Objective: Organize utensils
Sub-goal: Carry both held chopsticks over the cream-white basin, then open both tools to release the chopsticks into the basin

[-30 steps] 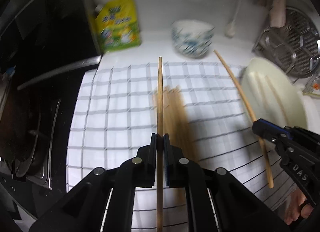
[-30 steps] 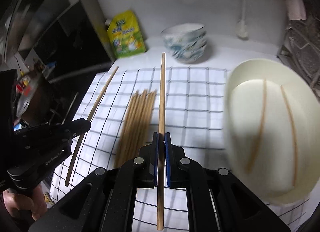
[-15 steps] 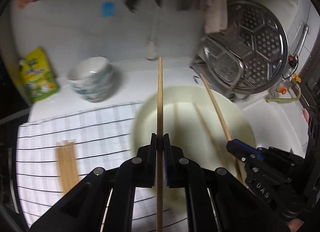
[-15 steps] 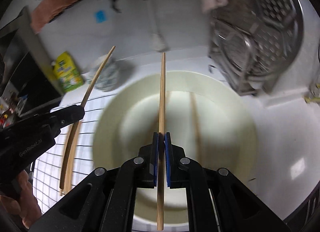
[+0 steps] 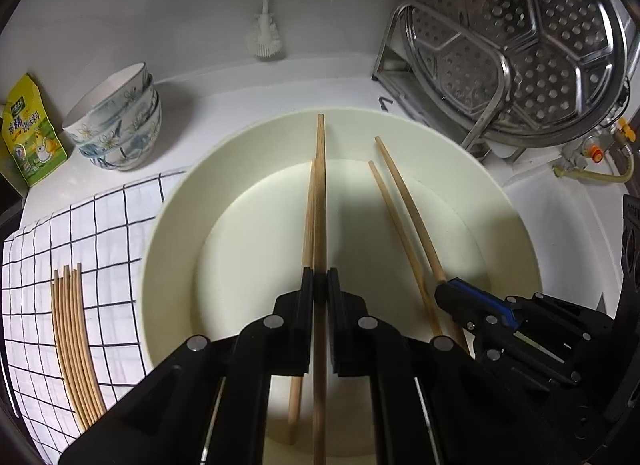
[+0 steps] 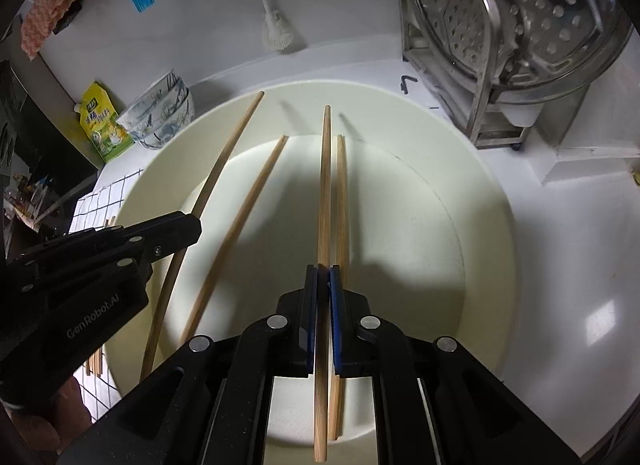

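Your left gripper (image 5: pixel 319 291) has its jaws clamped on one chopstick (image 5: pixel 319 201), which runs straight ahead over the plate (image 5: pixel 176 201). Right gripper (image 6: pixel 323 289): same, jaws pinched on its own stick (image 6: pixel 324 193), also over the plate.

Directly beside each held stick, one loose stick lies in the plate: one (image 5: pixel 309 221) just left of the left-hand stick, one (image 6: pixel 341 201) just right of the right-hand stick. I can't tell whether the held ones are touching the plate or hanging just above it.

So two sticks are down and two more are in your grip, lined up roughly parallel to their partners. If you release here I'd expect two pairs lying side by side.

Left of the plate, the checked cloth (image 5: pixel 104 217) has a bundle (image 5: pixel 74 341) of sticks on it, near the plate's edge but apart from it. That's the remaining stock, several pieces, so by my read you're under halfway.

Beyond the plate: stacked bowls (image 5: pixel 120 121) and a yellow pouch (image 5: pixel 30 133) at far left, a brush (image 5: pixel 263 41) against the back wall, and a steamer tray (image 5: pixel 532 41) propped in a rack at right. None of them are in your way.
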Tool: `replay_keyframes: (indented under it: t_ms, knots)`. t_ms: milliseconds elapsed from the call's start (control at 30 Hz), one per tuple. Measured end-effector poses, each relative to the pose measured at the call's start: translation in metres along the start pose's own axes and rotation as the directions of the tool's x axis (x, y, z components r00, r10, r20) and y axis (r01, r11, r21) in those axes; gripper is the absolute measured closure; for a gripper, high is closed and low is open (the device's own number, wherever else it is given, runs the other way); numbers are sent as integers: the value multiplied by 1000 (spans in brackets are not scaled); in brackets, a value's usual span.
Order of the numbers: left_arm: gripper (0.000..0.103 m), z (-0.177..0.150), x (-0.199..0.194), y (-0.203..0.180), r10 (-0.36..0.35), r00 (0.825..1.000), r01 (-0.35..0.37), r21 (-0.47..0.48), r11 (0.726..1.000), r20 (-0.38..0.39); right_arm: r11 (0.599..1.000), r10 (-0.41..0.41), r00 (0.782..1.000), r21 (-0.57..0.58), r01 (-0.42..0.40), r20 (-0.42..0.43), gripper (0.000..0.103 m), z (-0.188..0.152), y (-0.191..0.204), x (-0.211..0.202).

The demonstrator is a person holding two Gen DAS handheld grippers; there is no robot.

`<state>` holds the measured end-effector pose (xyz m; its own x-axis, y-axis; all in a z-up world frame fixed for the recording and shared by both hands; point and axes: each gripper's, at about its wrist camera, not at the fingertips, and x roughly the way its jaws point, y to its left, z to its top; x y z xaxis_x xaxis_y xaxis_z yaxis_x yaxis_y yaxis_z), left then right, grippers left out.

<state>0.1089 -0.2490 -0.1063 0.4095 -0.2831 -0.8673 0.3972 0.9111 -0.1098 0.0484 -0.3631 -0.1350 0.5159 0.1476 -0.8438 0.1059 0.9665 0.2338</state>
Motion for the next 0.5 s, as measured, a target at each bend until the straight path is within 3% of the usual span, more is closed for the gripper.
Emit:
replay_keyframes:
  t_ms: [133, 167, 233, 300, 500]
  knots:
    - [95, -1, 7, 2, 24, 999, -24, -14, 1000, -29, 1000, 8, 1000, 13, -8, -5, 96, 0, -7, 4]
    - [90, -1, 7, 3, 33, 999, -34, -16, 999, -27, 1000, 9, 1000, 20, -9, 0, 93, 0, -9, 3]
    - [75, -1, 4, 4, 44, 999, -44, -21, 999, -17, 1000, 9, 1000, 30, -9, 16, 80, 0, -12, 0]
    - [47, -2, -4, 7, 59, 998, -58, -31, 998, 7, 1000, 6, 1000, 29, -7, 31, 80, -1, -12, -5]
    - [45, -2, -26, 11, 75, 996, -73, -36, 997, 53, 1000, 0, 999, 24, -2, 51, 80, 0, -7, -17]
